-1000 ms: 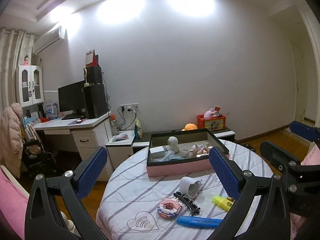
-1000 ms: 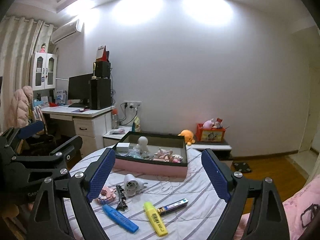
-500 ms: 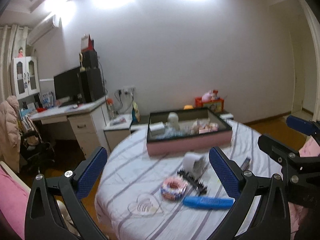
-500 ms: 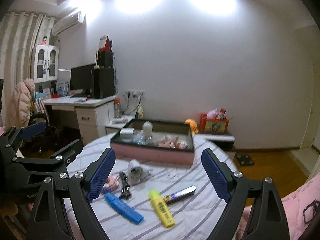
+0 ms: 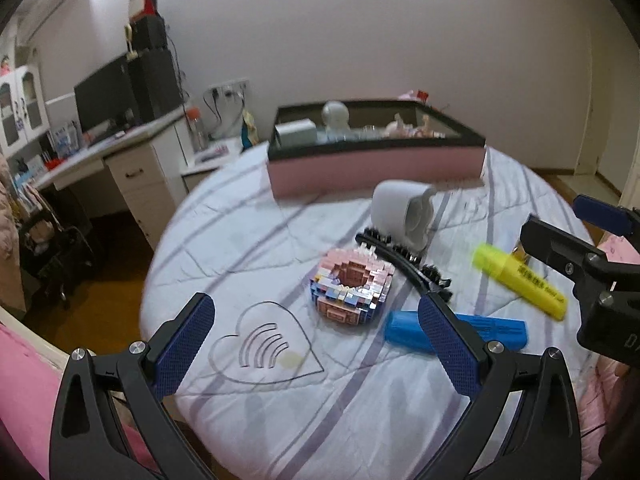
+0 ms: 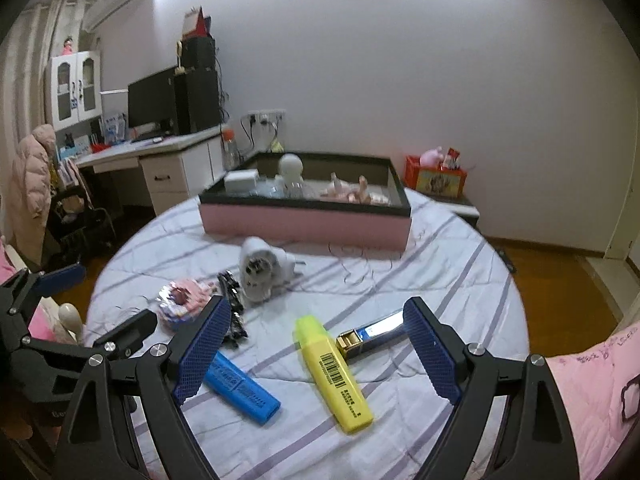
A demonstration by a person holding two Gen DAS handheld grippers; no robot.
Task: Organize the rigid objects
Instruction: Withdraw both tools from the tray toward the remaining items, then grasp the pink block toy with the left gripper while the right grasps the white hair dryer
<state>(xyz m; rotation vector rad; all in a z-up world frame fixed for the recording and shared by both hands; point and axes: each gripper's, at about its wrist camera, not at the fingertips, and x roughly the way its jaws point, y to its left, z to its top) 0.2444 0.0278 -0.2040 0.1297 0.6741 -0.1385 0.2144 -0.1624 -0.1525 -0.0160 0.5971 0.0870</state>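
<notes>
Hovering with fingers spread and empty, the left gripper [image 5: 316,344] faces the brick donut [image 5: 350,290] and blue marker [image 5: 456,332], while the right gripper [image 6: 320,354], equally released, frames the yellow highlighter [image 6: 334,368] on the striped counter [image 6: 420,280] before the pink box [image 6: 304,218].

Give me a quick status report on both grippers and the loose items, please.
Left gripper open, empty, above the brick donut. Right gripper open, empty, above the yellow highlighter. Nothing blocking the pink tray.
</notes>
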